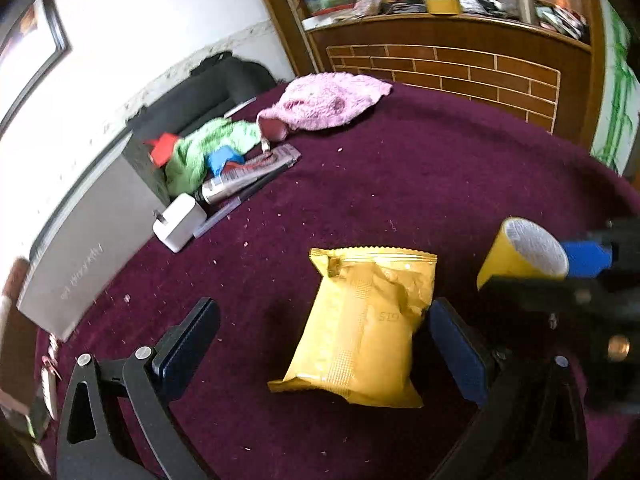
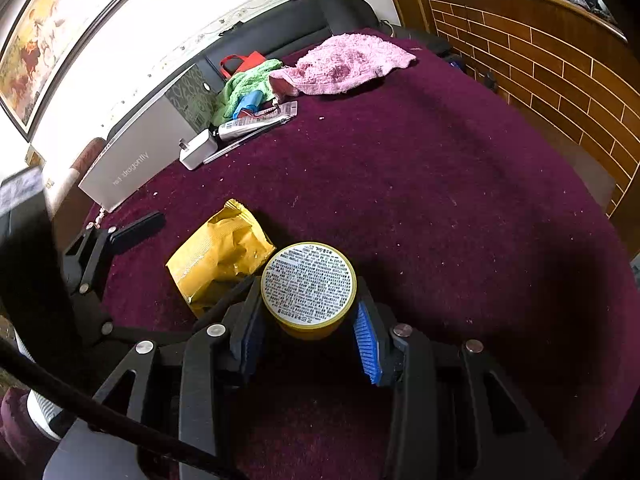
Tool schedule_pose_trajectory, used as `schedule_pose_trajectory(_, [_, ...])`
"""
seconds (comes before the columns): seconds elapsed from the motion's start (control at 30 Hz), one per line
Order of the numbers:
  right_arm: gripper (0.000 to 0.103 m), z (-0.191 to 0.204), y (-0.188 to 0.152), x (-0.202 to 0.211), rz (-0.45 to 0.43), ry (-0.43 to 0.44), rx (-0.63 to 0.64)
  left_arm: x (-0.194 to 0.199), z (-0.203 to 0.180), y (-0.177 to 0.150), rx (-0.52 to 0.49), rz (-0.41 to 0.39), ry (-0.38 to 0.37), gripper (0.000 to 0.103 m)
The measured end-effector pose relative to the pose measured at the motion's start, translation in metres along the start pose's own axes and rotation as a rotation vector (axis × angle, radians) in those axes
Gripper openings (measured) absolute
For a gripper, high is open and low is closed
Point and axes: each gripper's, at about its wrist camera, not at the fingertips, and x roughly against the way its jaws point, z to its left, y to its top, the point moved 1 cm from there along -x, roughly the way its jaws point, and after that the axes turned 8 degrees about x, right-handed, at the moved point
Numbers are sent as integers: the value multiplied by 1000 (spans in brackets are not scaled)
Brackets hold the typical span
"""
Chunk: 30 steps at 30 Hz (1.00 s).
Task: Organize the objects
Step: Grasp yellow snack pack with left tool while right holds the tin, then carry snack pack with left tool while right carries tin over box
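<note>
a: where was the yellow tub (image 2: 308,286)?
b: just beside the yellow snack bag (image 1: 360,328), clamped between the right gripper (image 2: 308,334) fingers over the purple counter (image 2: 440,200).
a: and the left gripper (image 1: 320,344)?
b: its fingers stood apart, straddling the bag, one touching its edge, not closed.
a: progress?
b: early, i'd judge. far beyond the bag, the pink towel (image 1: 328,100), green cloth (image 1: 204,148), tube (image 1: 248,176) and white charger (image 1: 178,222) lay jumbled, unsorted.
</note>
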Motion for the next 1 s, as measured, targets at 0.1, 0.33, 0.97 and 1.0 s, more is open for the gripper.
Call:
schedule_pose_trajectory(0.1, [38,-2,1,1,-16,12,-9,2,3,2,93,61,-105,40])
schedule_pose_trajectory(0.33, [38,-1,1,0,-10,18,1,36,14,-21,206,65,-19,39])
schedule_pose_trajectory(0.97, [37,73,-26,12,-21,8,204,230,121,-178,511,-41,400,39])
schedule_pose_trajectory(1.0, [37,84,-31,18,-18,27,222,234,129,-186,531,-45,406,39])
